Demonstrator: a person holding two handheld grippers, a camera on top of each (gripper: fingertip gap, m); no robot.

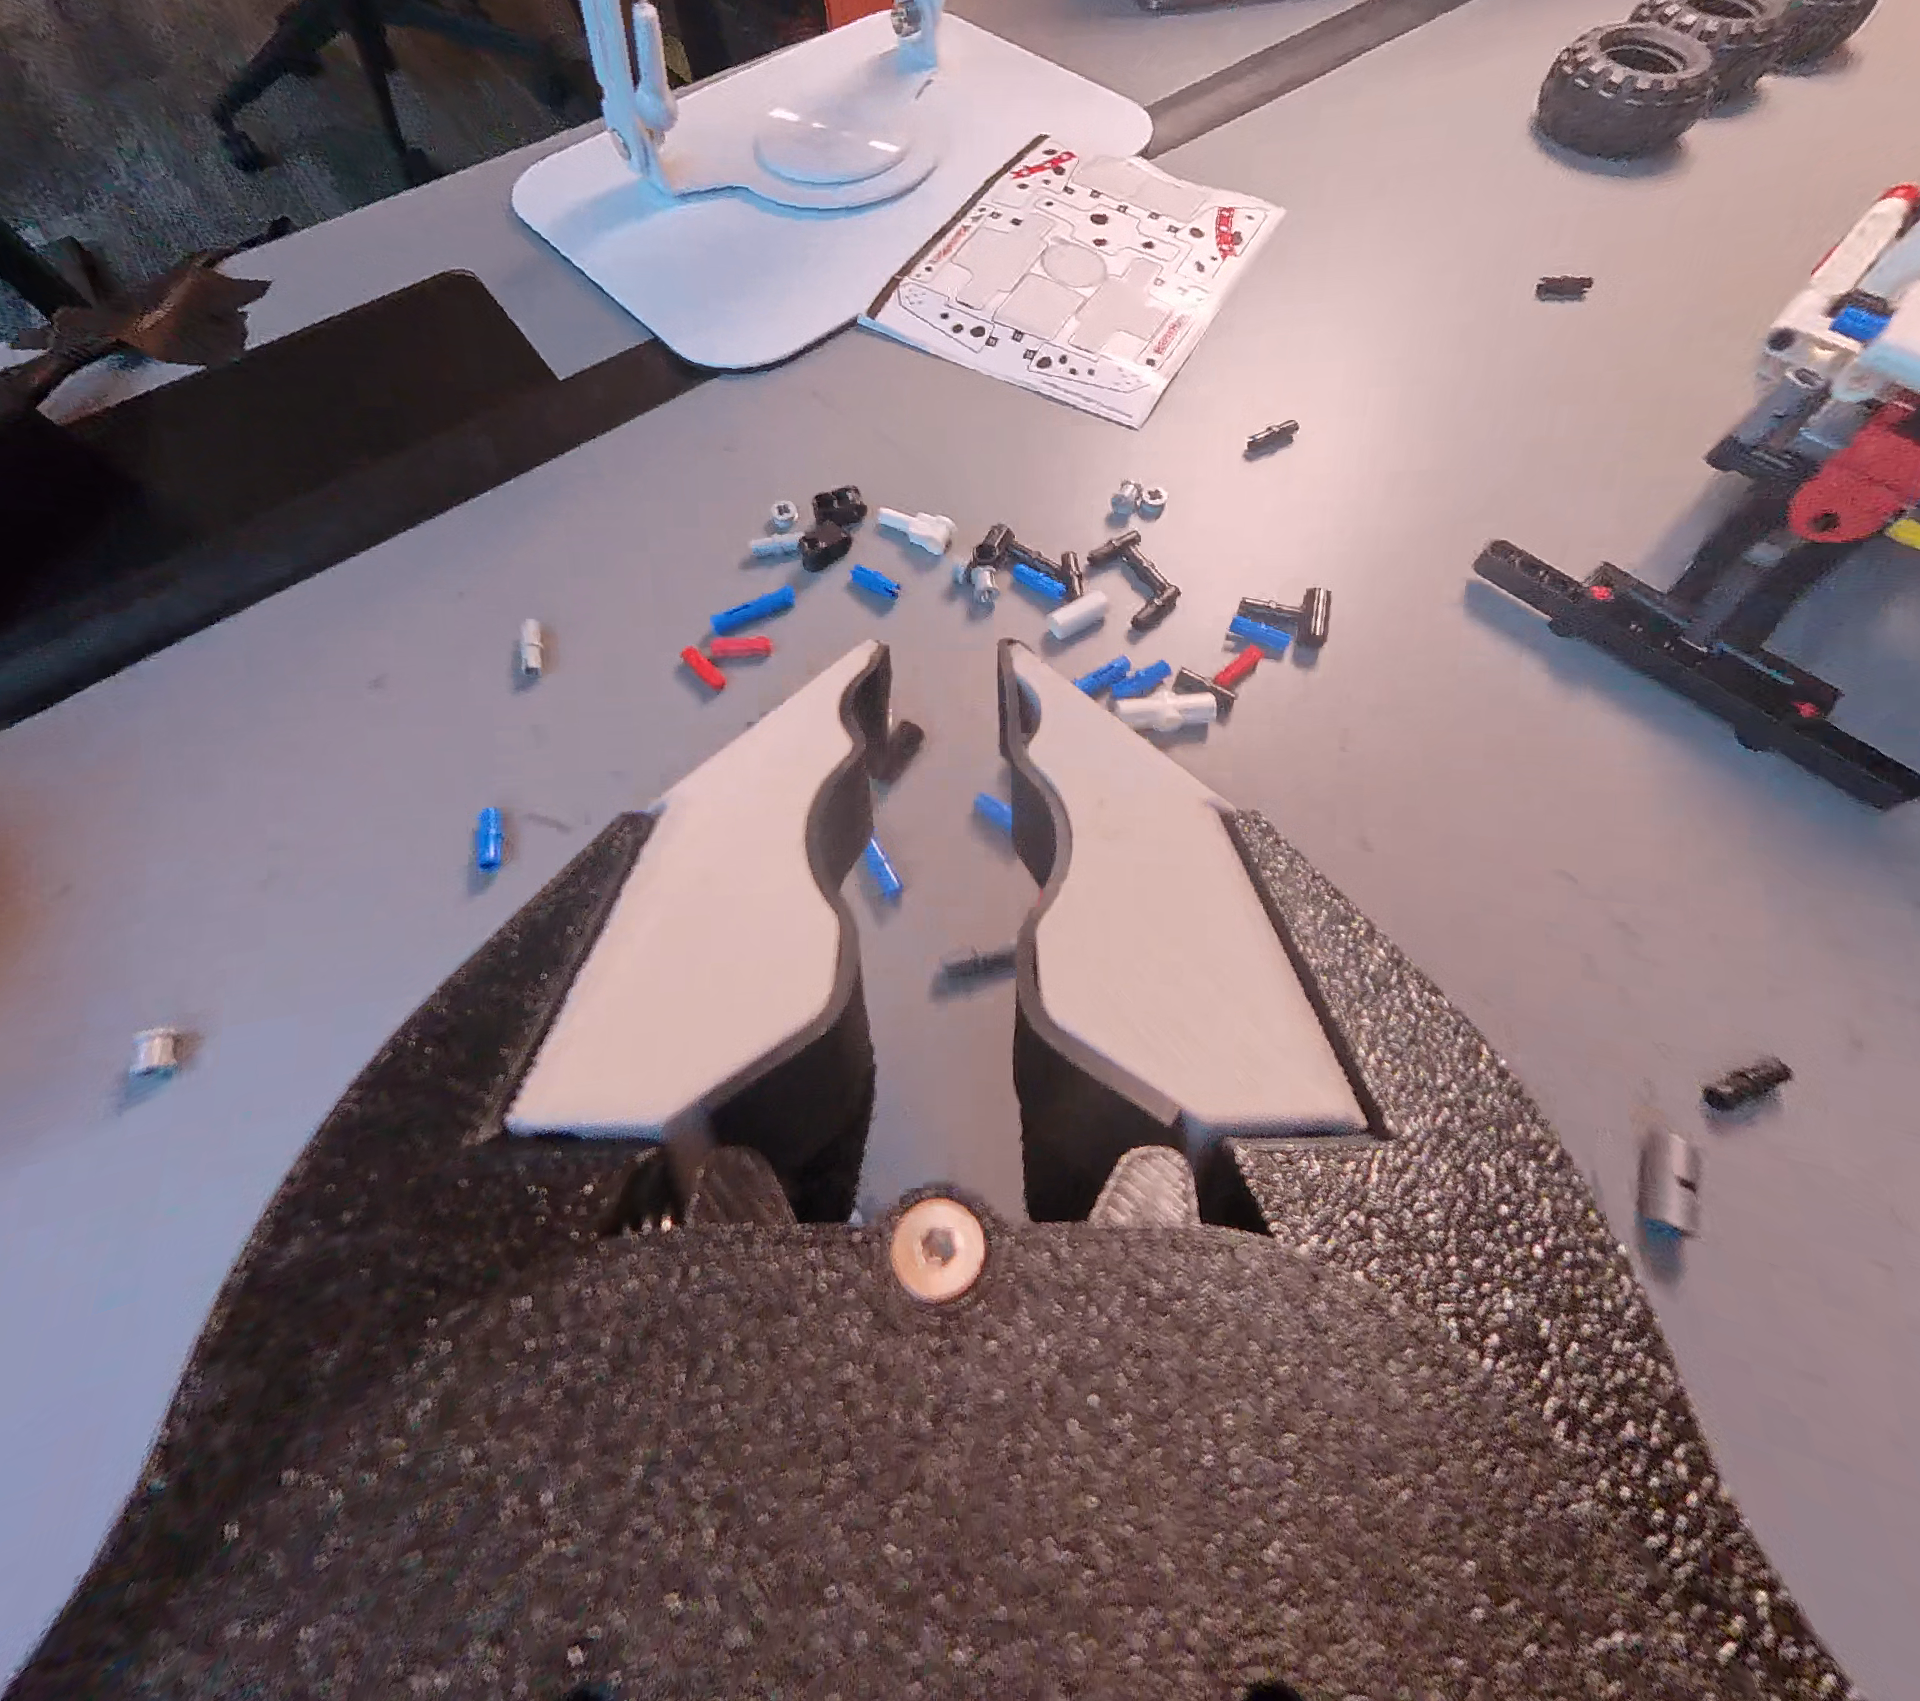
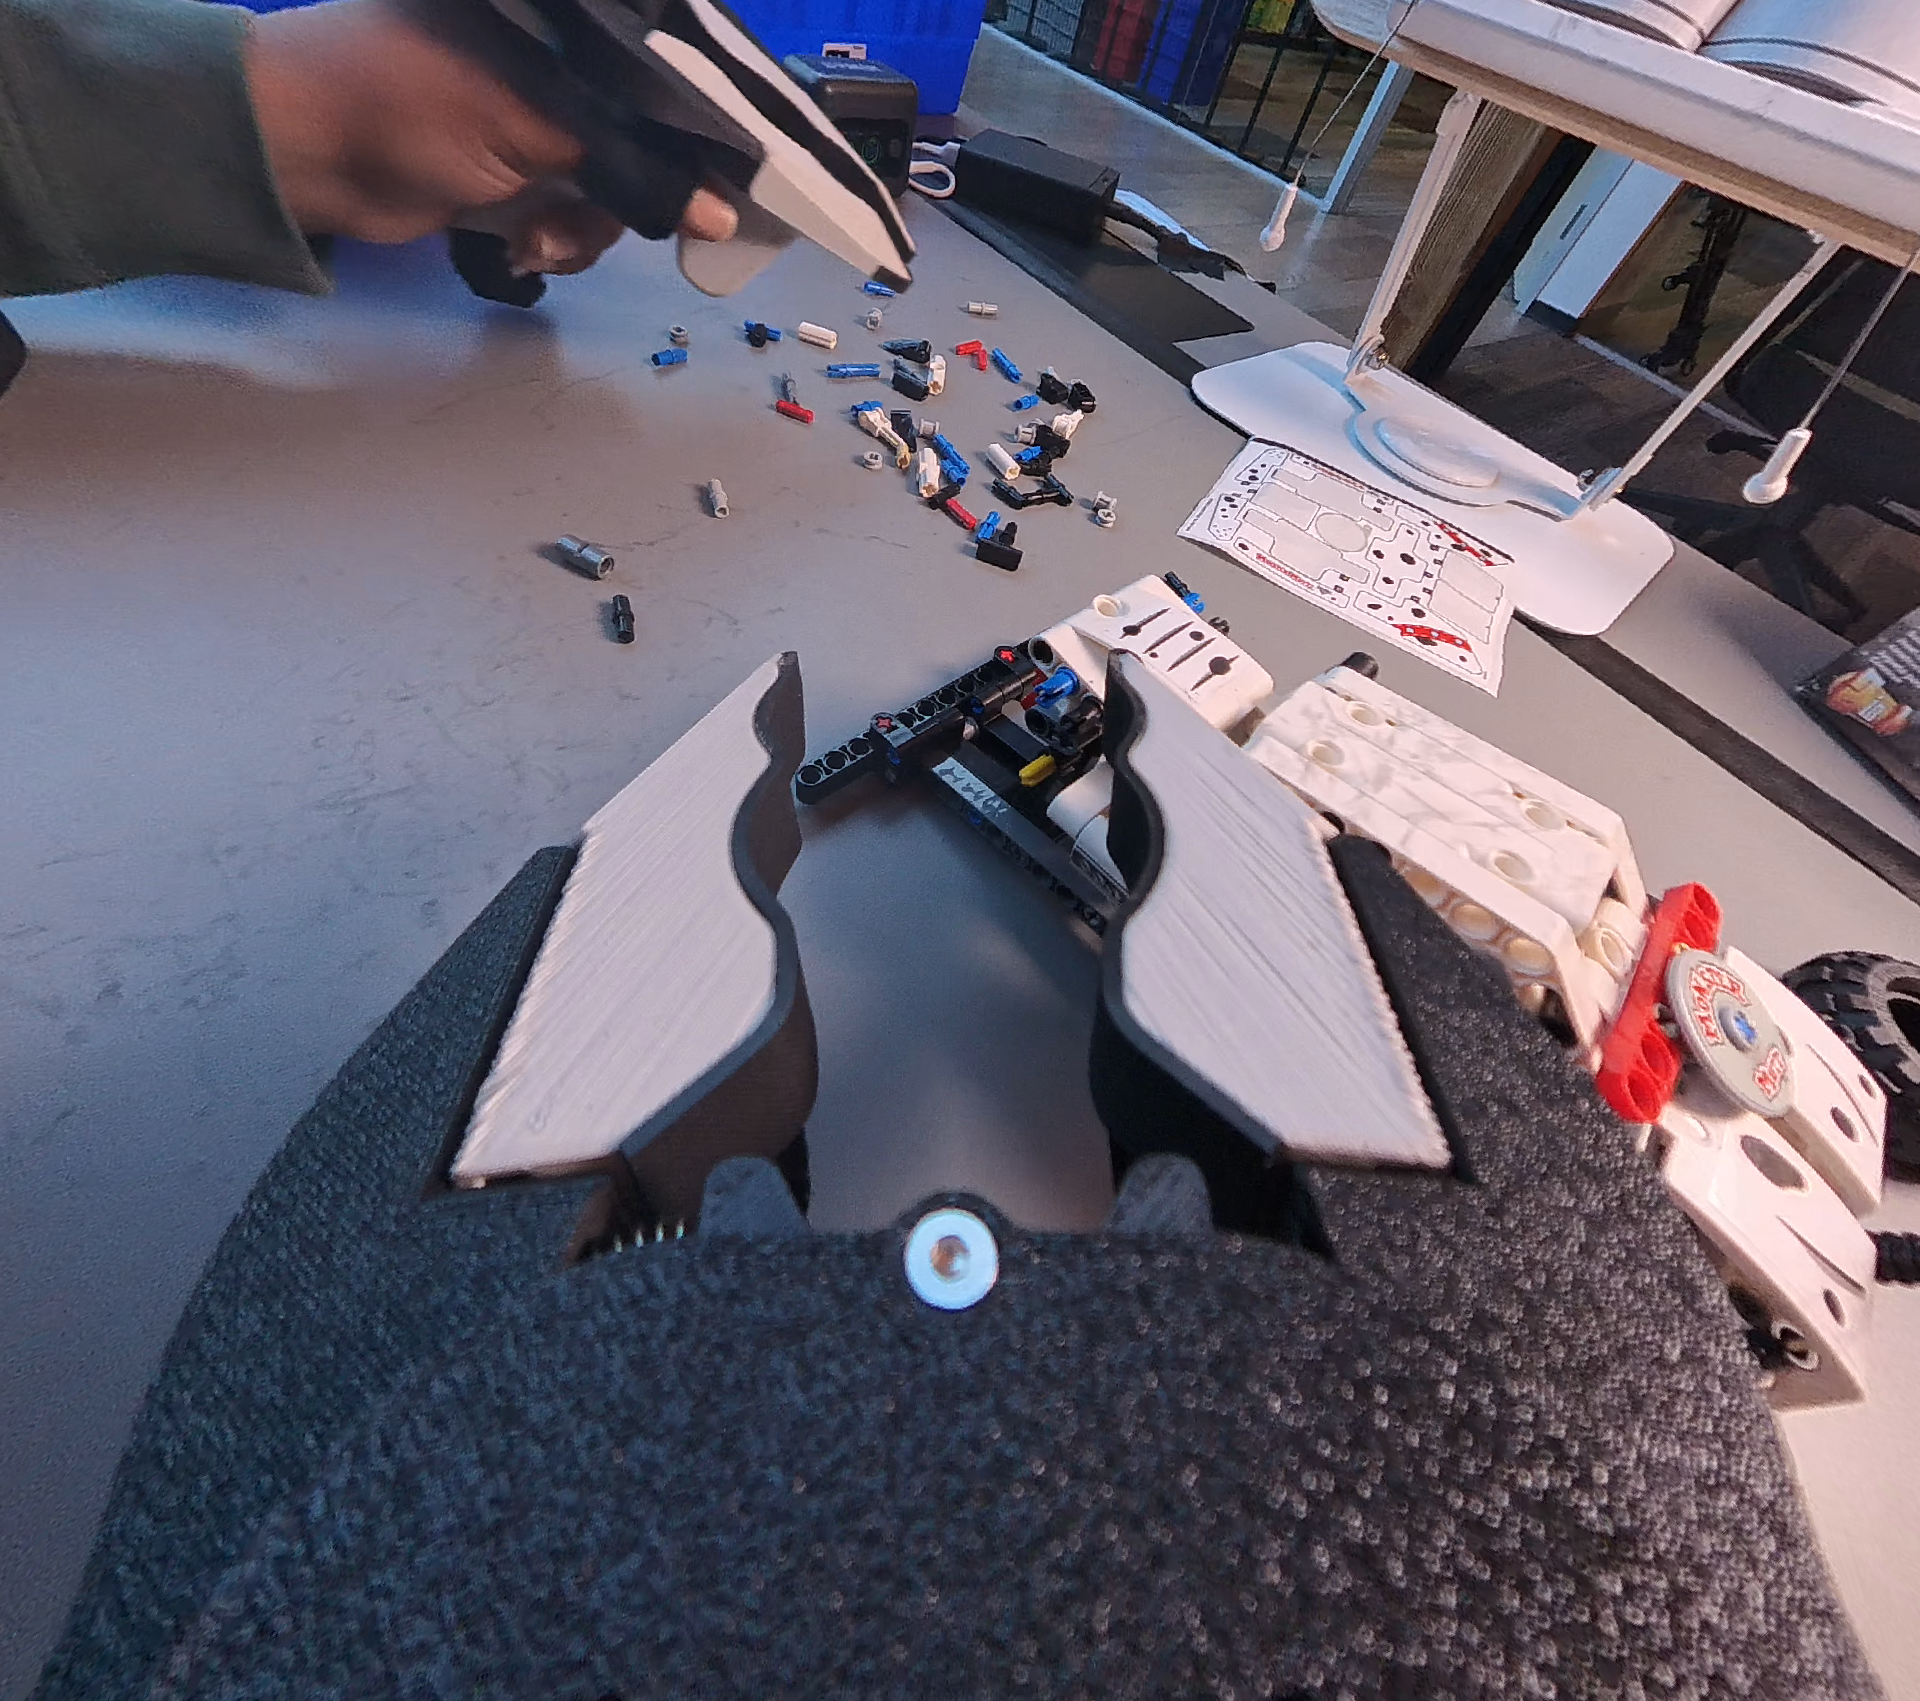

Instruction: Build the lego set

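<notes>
Bare grey table [image 2: 312,768] left of the half-built truck [image 2: 1403,799]; scattered pins [image 2: 935,425] and stand base [image 2: 1299,394] beyond.

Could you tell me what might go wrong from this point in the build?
1. The left gripper, open, hovers over crowded small pins; closing could catch several or flick some away.
2. Stray pieces, like the grey connector, lie far from the pile and may get swept off the table.
3. The right gripper, open beside the partly built truck, could knock it.
</notes>
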